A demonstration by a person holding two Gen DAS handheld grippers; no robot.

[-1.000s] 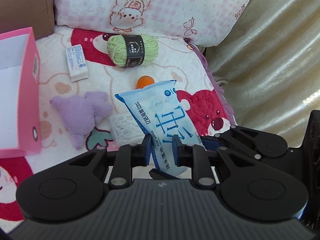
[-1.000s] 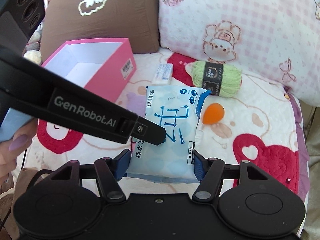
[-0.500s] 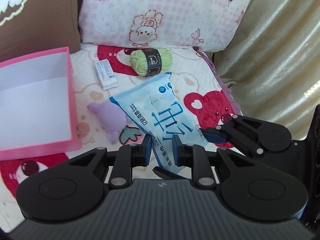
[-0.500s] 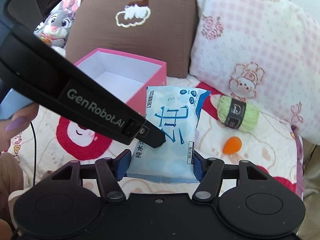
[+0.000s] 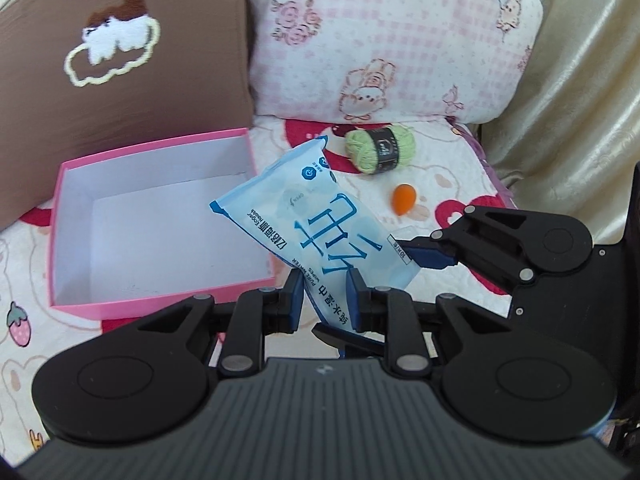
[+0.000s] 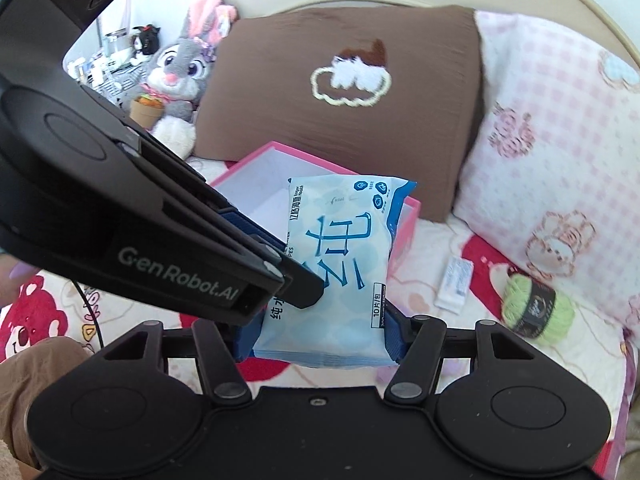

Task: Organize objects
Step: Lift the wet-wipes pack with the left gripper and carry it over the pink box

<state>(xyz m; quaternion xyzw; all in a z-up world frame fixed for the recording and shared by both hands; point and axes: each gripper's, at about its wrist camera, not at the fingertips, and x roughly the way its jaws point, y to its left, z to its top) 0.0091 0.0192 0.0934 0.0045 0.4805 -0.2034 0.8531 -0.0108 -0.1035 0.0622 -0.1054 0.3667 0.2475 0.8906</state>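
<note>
A light-blue pack of wet wipes [image 5: 320,224] hangs in the air by the right front corner of the open pink box [image 5: 152,148]. My left gripper [image 5: 326,300] is shut on the pack's near edge. My right gripper [image 6: 320,340] spans the pack [image 6: 340,248] across its width, pads pressing on both sides, jaws still closing. One blue right finger [image 5: 428,256] touches the pack's right corner. In the right wrist view the left gripper's finger [image 6: 296,288] crosses in front of the pack, and the box [image 6: 256,156] lies behind it.
On the patterned blanket lie a green yarn ball [image 5: 380,150], an orange egg-shaped thing [image 5: 404,199] and a small white packet [image 6: 454,284]. A brown pillow [image 5: 120,60] and a pink checked pillow [image 5: 380,40] stand behind. A bunny plush [image 6: 180,76] sits far left. A gold curtain [image 5: 580,100] hangs right.
Both grippers have risen with the pack and carried it left, from over the purple plush to beside the pink box. The plush has dropped out of view.
</note>
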